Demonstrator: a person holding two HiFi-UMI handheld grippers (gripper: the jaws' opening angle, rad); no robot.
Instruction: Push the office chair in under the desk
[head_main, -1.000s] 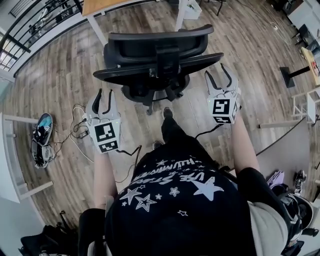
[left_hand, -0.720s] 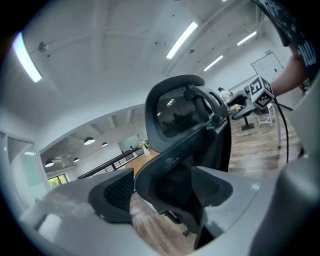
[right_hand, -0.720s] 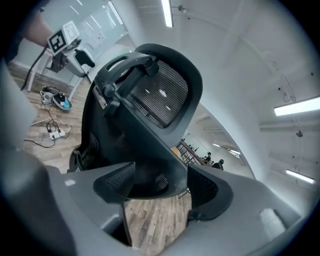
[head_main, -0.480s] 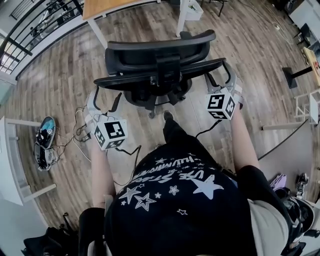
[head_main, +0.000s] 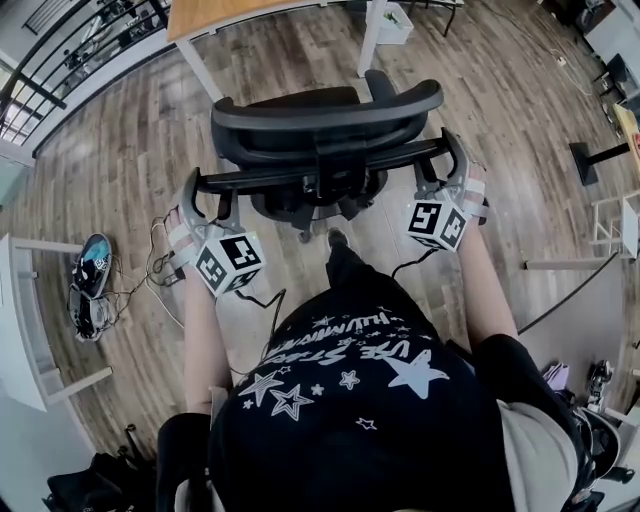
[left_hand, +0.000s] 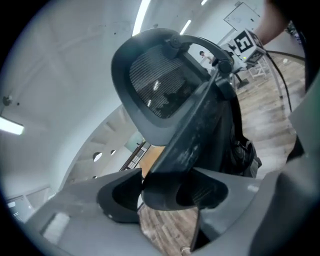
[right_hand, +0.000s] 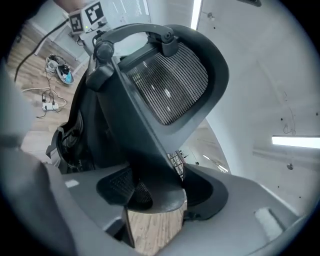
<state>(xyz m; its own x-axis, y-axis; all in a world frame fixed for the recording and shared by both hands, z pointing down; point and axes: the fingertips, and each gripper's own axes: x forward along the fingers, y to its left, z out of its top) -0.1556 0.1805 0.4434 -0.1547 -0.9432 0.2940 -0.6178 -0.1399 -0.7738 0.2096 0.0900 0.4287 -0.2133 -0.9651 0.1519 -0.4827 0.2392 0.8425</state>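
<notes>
A black mesh office chair (head_main: 320, 110) stands with its back to me, short of the wooden desk (head_main: 230, 10) at the top of the head view. My left gripper (head_main: 208, 192) is at the left end of the backrest's crossbar, my right gripper (head_main: 440, 160) at the right end. In the left gripper view the bar's end (left_hand: 195, 130) fills the gap of the left gripper (left_hand: 170, 192). The right gripper (right_hand: 160, 192) holds the other end (right_hand: 145, 150) the same way. Both pairs of jaws have just been closing, with the bar between them.
White desk legs (head_main: 372, 35) stand beyond the chair. Shoes (head_main: 88, 280) and a tangle of cables (head_main: 160, 260) lie on the wood floor at left, beside a white table (head_main: 20, 330). A black stand (head_main: 590, 155) is at right. The person's foot (head_main: 337, 237) is behind the chair base.
Both grippers moved forward from behind the chair to the ends of the backrest bar and rolled. Their jaws now sit around the bar.
</notes>
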